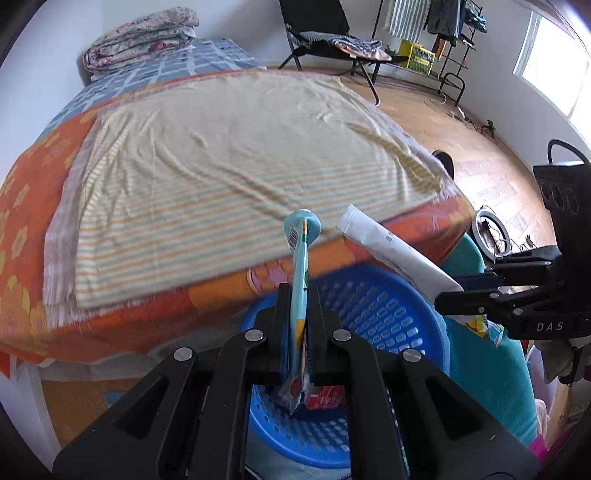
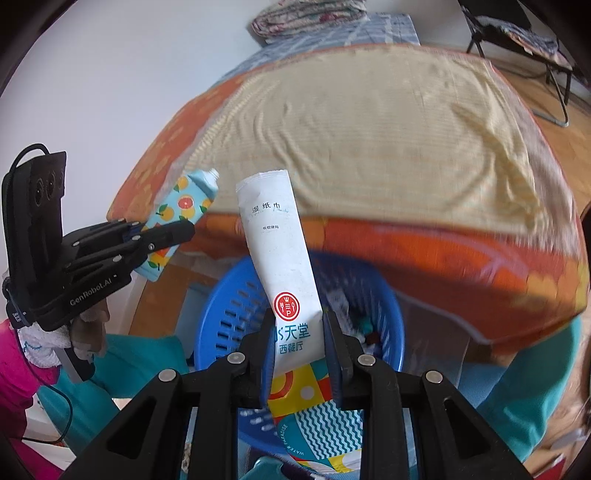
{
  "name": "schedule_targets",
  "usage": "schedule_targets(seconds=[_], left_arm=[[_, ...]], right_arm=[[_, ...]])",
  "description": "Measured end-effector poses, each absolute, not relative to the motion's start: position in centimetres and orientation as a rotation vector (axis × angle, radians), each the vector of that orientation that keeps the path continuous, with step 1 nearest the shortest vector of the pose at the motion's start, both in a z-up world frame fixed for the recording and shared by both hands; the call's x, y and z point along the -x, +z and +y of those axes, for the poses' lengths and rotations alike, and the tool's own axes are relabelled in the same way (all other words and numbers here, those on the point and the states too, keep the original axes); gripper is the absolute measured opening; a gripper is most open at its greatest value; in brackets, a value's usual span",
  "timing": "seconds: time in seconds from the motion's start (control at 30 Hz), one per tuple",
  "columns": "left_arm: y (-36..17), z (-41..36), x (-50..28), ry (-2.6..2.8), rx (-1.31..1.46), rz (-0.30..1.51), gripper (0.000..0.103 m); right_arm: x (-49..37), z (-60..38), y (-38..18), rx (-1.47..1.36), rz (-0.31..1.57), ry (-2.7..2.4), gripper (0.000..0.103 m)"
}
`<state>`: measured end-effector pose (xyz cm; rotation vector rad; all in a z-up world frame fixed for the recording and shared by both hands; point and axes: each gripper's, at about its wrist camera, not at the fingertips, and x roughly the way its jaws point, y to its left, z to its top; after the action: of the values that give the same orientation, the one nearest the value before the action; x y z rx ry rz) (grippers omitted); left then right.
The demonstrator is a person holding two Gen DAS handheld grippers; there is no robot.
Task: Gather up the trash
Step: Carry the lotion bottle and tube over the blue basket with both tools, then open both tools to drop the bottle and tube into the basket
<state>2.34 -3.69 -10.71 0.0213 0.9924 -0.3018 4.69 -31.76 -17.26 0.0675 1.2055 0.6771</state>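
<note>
My left gripper (image 1: 298,295) is shut on a light-blue tube with orange fruit print (image 1: 300,258), held edge-on above the blue perforated basket (image 1: 384,295). From the right wrist view the same tube (image 2: 184,206) sticks out of the left gripper (image 2: 173,232). My right gripper (image 2: 297,325) is shut on a long white wet-wipe packet (image 2: 277,251) with a colourful lower end, over the blue basket (image 2: 229,317). The packet (image 1: 391,243) and right gripper (image 1: 458,299) also show in the left wrist view. Some trash lies inside the basket.
A bed with a striped yellow towel (image 1: 236,162) on an orange floral sheet (image 1: 29,206) fills the space beyond the basket. A folded quilt (image 1: 140,37) lies at its far end. A black folding chair (image 1: 325,33) and a clothes rack (image 1: 450,37) stand on the wooden floor.
</note>
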Motion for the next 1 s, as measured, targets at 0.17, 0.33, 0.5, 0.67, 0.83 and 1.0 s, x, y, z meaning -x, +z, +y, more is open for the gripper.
schedule_targets(seconds=[0.17,0.33,0.5,0.67,0.83,1.0], left_arm=[[-12.5,-3.4,-1.5,-0.294,-0.016,1.043,0.005],[-14.2,-3.3,-0.8,-0.291,-0.021,1.087,0.005],[-15.6,-3.1,-0.6,-0.284,-0.003,1.130,0.005],[-16.0,-3.3,-0.5,-0.289,-0.011,1.143,0.005],[-16.3,-4.2,-0.4,-0.303,-0.029,1.152,0.005],[-16.2,-4.6,-0.5,-0.308,-0.039,1.152,0.005]], right_arm=[[-3.1,-31.6,-19.4,-0.066,1.270,0.662,0.024],[-2.6,-30.7,-21.5,-0.071,1.331,0.647,0.024],[-2.4,-30.4,-23.0,-0.081,1.380,0.633,0.024],[-2.4,-30.2,-23.7,-0.084,1.401,0.618,0.024],[-2.6,-29.9,-23.6,-0.082,1.393,0.604,0.028],[-2.8,-29.6,-23.7,-0.083,1.390,0.593,0.031]])
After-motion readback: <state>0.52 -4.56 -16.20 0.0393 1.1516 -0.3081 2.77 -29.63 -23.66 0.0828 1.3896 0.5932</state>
